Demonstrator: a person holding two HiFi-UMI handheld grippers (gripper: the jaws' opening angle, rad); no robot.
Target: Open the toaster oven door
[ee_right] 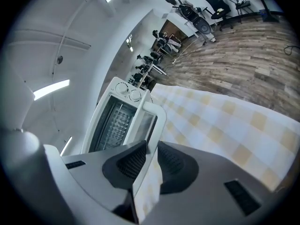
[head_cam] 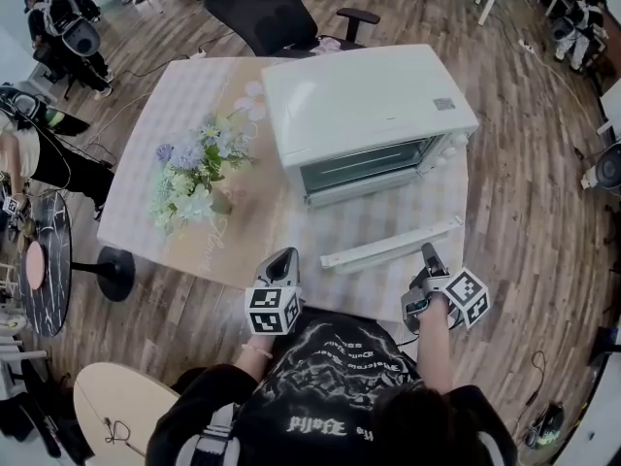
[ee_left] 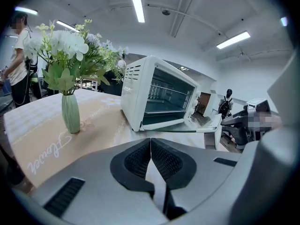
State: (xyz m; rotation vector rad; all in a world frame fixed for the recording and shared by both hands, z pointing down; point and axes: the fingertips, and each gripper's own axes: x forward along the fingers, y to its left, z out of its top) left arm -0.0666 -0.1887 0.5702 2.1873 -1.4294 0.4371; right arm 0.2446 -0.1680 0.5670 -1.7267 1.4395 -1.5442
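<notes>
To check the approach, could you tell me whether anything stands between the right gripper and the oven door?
Nothing visible does: the right gripper sits right by the open oven door; the flower vase stands well aside.

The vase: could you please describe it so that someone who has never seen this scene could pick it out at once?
On the checked table stands a white oven with its door down. To the oven's left in the head view is the vase, slim, ribbed and pale green. It alone holds flowers, white and lilac.
</notes>
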